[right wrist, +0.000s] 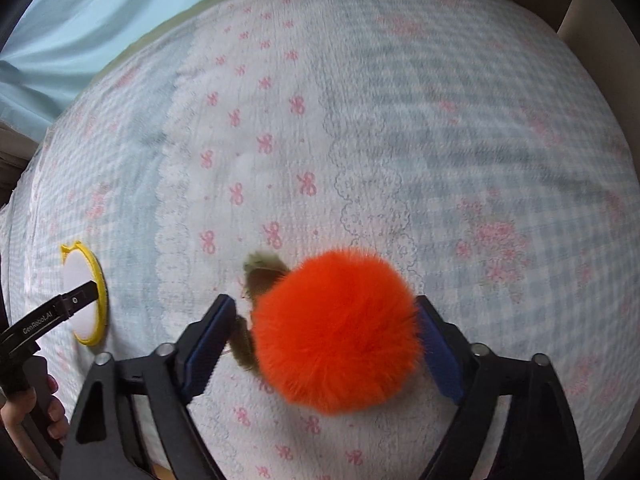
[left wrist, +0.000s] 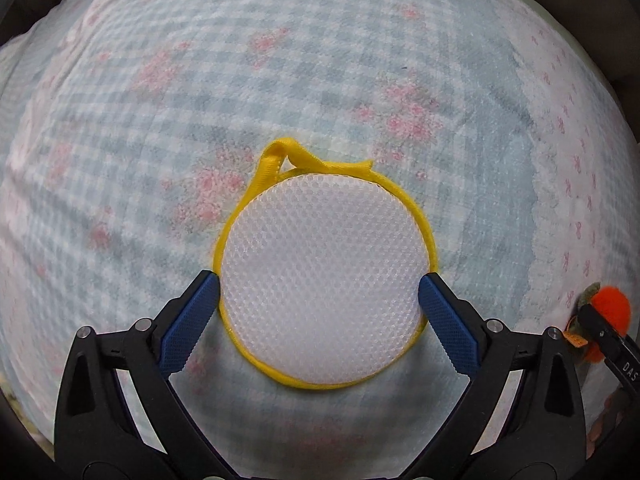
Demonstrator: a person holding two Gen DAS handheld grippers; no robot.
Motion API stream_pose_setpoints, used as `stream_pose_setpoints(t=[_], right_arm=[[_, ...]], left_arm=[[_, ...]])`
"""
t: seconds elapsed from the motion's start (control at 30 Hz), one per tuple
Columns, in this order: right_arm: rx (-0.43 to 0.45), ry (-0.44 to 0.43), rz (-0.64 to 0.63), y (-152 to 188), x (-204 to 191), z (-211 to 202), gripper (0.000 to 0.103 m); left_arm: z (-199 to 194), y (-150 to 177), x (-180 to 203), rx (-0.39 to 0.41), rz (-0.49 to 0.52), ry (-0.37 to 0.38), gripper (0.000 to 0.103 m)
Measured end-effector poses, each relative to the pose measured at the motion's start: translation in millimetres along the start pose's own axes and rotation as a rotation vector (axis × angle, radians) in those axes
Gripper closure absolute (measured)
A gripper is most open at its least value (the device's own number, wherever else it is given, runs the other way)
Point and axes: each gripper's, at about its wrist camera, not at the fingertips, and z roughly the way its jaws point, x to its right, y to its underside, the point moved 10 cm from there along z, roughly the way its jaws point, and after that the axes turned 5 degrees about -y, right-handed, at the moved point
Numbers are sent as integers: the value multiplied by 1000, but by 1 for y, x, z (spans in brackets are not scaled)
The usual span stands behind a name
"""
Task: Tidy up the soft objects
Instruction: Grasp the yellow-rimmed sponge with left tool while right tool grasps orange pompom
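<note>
A round white mesh pad with a yellow rim and yellow loop [left wrist: 324, 280] sits between the blue pads of my left gripper [left wrist: 320, 292], whose jaws touch its two sides and are shut on it. It also shows small at the left in the right wrist view [right wrist: 82, 296]. A fluffy orange pom-pom with olive-green leaves [right wrist: 336, 328] sits between the pads of my right gripper [right wrist: 324, 320], which is shut on it. The pom-pom also shows at the right edge of the left wrist view [left wrist: 610, 308].
Both objects are over a bed cover [right wrist: 360, 140] with blue checks, pink flowers and a white lace band with pink bows. A light-blue cloth [right wrist: 80, 32] lies beyond the bed's far left edge.
</note>
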Motion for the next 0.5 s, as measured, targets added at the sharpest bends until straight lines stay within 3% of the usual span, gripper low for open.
stream_pose_setpoints(t=[0.13, 0.3, 0.5], right_arm=[[-19, 6, 10, 3, 7, 15, 38], [2, 33, -5, 2, 8, 14, 58], [6, 33, -18, 4, 3, 13, 66]], left_arm=[[1, 3, 2, 7, 1, -1, 7], [-1, 8, 1, 3, 1, 18, 16], [-12, 7, 1, -3, -7, 33, 29]])
